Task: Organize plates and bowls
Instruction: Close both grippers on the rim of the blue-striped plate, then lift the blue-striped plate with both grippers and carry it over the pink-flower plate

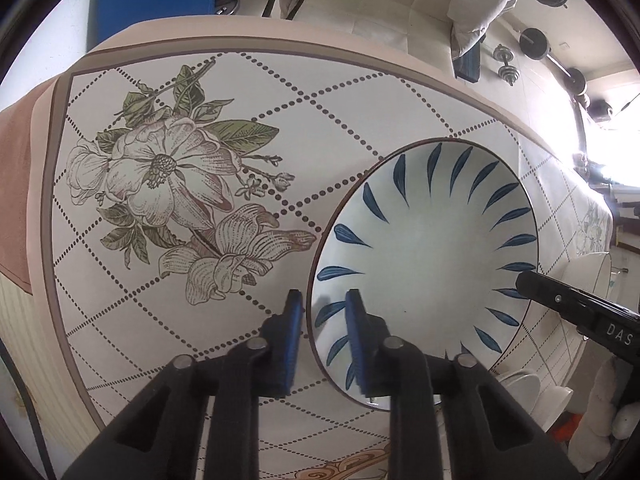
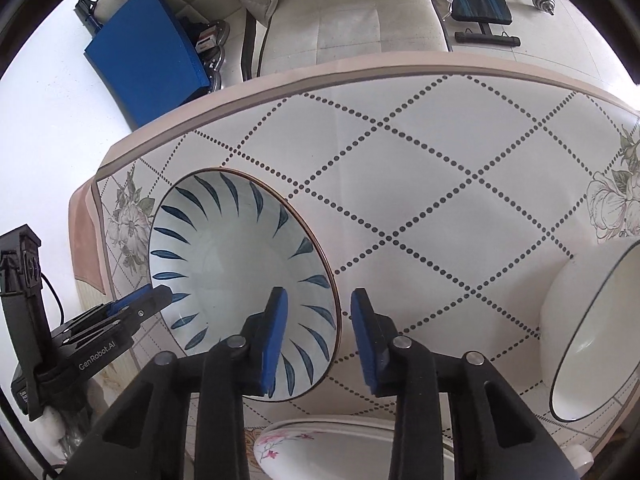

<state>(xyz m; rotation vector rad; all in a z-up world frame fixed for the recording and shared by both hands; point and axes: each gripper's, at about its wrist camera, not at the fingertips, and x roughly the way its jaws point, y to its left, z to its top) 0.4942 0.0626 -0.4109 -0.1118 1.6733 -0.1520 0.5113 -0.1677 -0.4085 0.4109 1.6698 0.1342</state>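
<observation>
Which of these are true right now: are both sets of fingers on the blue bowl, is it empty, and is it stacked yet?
1. The left fingers straddle the blue bowl's rim. True.
2. The right fingers straddle the white bowl's rim. False: they straddle the blue bowl's opposite rim, and the white bowl stands apart to their right.
3. The blue bowl is empty. True.
4. The blue bowl sits inside the white bowl. False: it is on the cloth, apart from the white bowl.
</observation>
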